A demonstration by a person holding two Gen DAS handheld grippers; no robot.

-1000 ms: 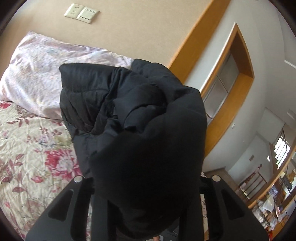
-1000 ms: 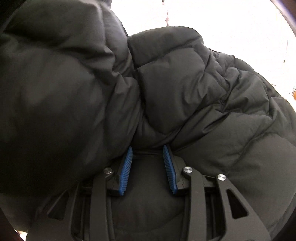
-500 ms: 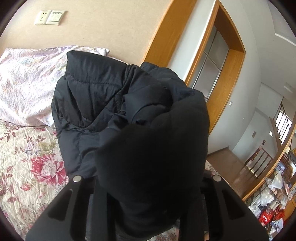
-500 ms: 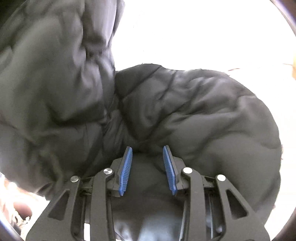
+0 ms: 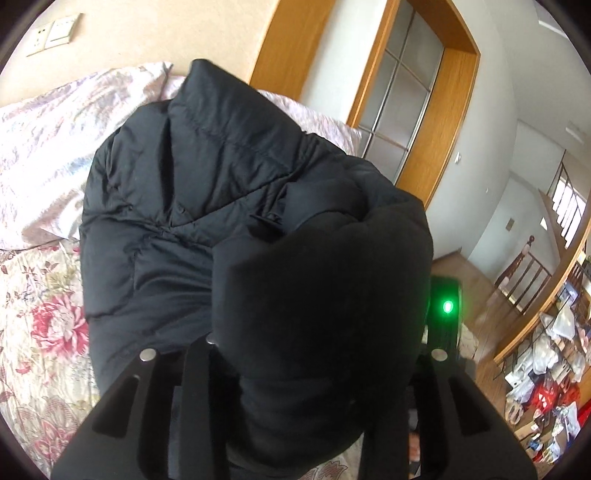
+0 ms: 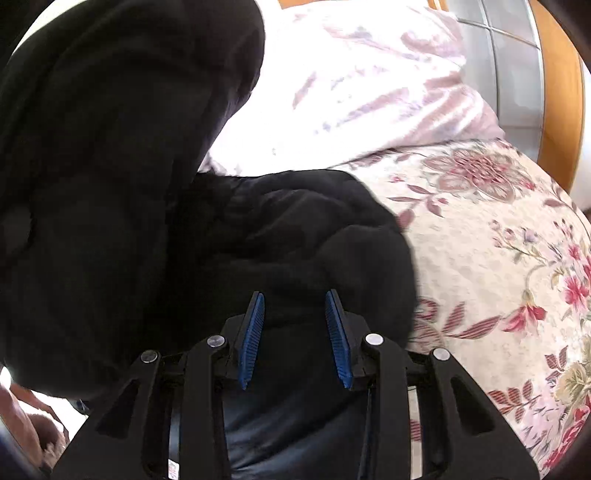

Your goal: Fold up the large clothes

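A black puffer jacket [image 5: 207,206] hangs bunched over the floral bed. In the left wrist view a thick fold of it [image 5: 317,317] covers my left gripper [image 5: 295,369] and hides the fingers, which clamp it. In the right wrist view the jacket [image 6: 110,184] fills the left side, and my right gripper [image 6: 295,314] has its blue pads [image 6: 253,332] closed on a fold of the jacket between them.
The bed's floral cover [image 6: 498,277] spreads to the right and a pale pink pillow [image 6: 369,85] lies at the head. A wood-framed window [image 5: 406,92] and beige wall with a switch plate [image 5: 55,33] stand behind. The other gripper's green light [image 5: 447,306] shows at right.
Both grippers have lifted and swung the jacket; the left view turned rightward toward the window. In the right view the jacket slid left, uncovering the pillow and bed cover.
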